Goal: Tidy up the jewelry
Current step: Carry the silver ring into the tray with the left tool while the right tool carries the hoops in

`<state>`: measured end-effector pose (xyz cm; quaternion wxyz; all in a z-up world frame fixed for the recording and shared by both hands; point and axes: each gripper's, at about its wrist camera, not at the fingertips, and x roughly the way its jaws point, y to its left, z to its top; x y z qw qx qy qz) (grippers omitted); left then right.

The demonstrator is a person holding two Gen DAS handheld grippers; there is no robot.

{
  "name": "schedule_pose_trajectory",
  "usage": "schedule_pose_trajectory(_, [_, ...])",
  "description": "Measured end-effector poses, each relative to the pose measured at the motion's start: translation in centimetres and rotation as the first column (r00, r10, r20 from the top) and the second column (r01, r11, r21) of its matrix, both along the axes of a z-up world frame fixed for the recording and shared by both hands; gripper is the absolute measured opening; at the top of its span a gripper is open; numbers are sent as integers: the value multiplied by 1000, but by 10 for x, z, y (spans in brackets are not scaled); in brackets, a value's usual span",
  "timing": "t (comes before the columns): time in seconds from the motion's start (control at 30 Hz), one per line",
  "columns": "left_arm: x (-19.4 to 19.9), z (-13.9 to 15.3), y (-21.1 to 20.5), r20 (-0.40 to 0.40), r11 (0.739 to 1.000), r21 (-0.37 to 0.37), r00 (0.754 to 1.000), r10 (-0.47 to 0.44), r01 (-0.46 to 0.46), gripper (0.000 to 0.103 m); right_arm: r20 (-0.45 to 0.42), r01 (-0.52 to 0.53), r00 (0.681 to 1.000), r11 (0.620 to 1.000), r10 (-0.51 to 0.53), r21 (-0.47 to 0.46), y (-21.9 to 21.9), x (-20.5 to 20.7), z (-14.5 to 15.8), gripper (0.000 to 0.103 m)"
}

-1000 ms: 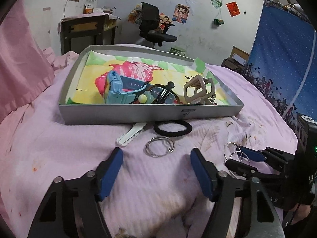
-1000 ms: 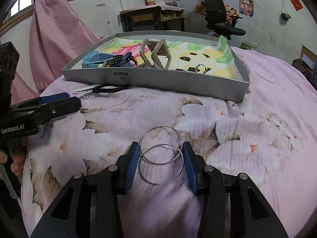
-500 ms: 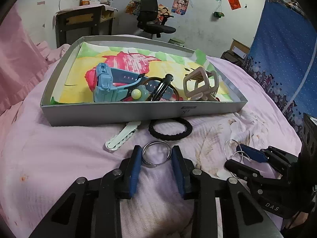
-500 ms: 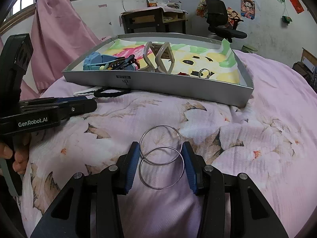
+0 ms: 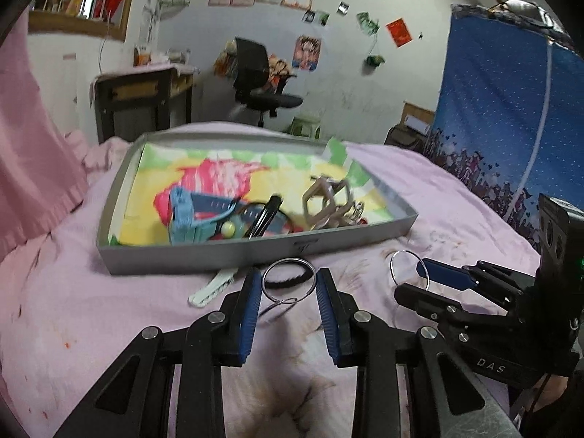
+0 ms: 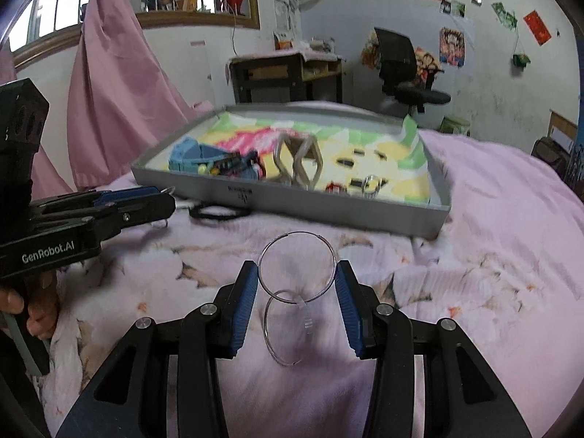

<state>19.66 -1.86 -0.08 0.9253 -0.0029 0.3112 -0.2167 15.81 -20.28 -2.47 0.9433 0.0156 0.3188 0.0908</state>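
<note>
Grey tray point(image 5: 255, 252) w/ blue watch point(image 5: 189, 219), beige clip point(image 5: 325, 200).

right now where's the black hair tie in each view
Left wrist view: the black hair tie lies on the bedspread just in front of the grey tray, partly behind the silver rings held by the left gripper.
Right wrist view: it lies left of centre, against the tray's front wall.
Shared landmark: the beige hair claw in the tray.
</note>
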Motion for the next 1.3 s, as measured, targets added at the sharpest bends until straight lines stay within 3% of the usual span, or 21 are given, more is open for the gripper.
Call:
schedule_pose_trajectory(0.3, [13, 17, 1, 58, 999, -42, 998, 35, -33, 29, 125, 31, 992, 999, -32, 9, -6, 6, 30, 39])
schedule_pose_trajectory(0.5, [39, 31, 1, 94, 992, -64, 989, 113, -107, 29, 177, 75, 981, 997, -78, 25, -15, 30, 47, 39])
schedule_pose_trajectory(0.73, [62, 26, 3, 103, 984, -67, 980, 171, -165, 29, 221, 150, 964, 989, -149, 10, -25, 67, 55, 39])
schedule_pose_trajectory(1.0, [86, 12, 11, 28, 975, -75, 977, 213, -210, 29, 184, 162, 971, 987, -155, -22, -18, 99, 35, 39])
schedule_pose_trajectory(1.3, [97, -5, 3, -47, 980, -38, 980, 194, -196, 29, 105, 136, 986, 990, -131, -43, -11, 117, 12, 39])
